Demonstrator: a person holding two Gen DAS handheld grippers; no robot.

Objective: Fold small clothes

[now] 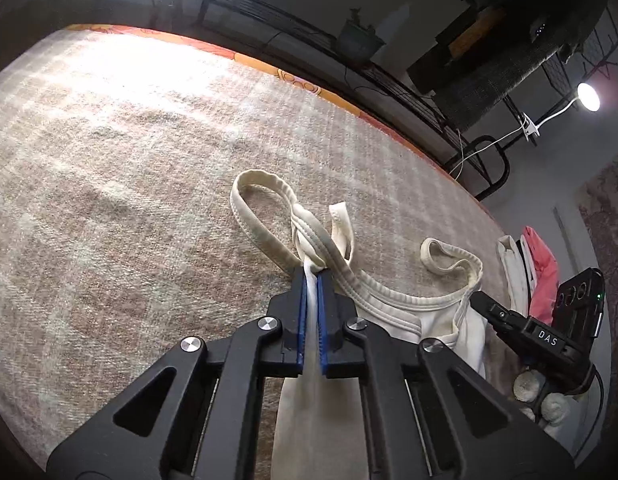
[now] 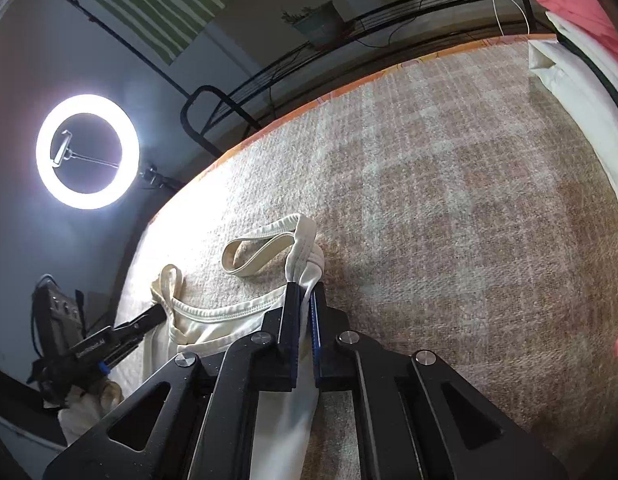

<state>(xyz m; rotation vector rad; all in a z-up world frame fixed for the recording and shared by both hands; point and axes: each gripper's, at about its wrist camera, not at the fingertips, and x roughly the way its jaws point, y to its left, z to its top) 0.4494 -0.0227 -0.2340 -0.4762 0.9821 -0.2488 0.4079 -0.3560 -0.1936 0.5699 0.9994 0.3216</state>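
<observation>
A cream tank top (image 1: 393, 312) lies on a beige woven blanket (image 1: 129, 168). My left gripper (image 1: 312, 276) is shut on the top at the base of one shoulder strap; the strap loop (image 1: 261, 216) sticks out past the fingertips. My right gripper (image 2: 305, 290) is shut on the top (image 2: 229, 320) at the base of the other strap, whose loop (image 2: 265, 250) lies ahead on the blanket (image 2: 449, 200). Each gripper shows in the other's view: the right one (image 1: 485, 304) at the right, the left one (image 2: 157, 314) at the left.
A stack of folded white and pink clothes (image 1: 529, 264) lies on the blanket's right side, also in the right wrist view (image 2: 581, 92). The blanket's orange edge (image 1: 269, 68) runs along the far side. A black metal rack (image 1: 409, 92), a potted plant (image 2: 317, 24) and a ring light (image 2: 87, 152) stand beyond.
</observation>
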